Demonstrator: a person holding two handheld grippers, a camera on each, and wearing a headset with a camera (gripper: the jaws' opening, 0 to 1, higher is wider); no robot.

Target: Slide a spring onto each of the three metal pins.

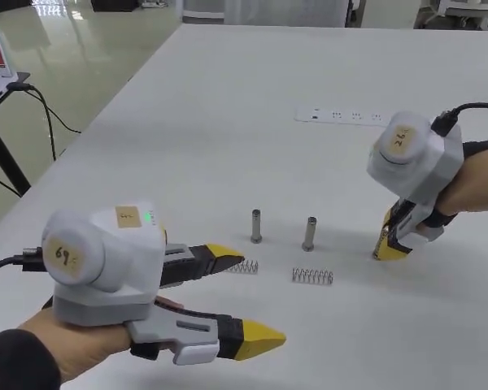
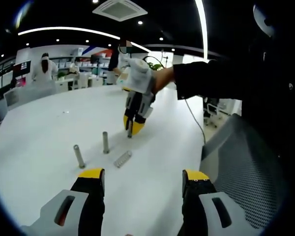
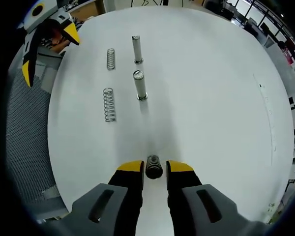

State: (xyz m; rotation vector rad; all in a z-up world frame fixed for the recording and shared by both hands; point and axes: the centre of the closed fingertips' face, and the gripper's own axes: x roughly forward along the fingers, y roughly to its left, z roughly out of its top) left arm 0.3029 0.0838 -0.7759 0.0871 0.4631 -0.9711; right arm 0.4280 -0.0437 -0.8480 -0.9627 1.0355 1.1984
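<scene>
Spring (image 3: 154,167) in right gripper (image 3: 155,169), length hidden

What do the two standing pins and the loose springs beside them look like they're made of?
Pins: probably steel, smooth grey cylinders with a dull sheen. Springs: thin coiled metal wire, silvery and glinting; exact alloy can't be told.

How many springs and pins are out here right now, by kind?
Springs: 3, namely the left spring and the middle spring lying loose, and the held spring between the jaws of the right gripper.
Pins standing bare: 2, namely the left pin and the right pin.
Total: 5
</scene>
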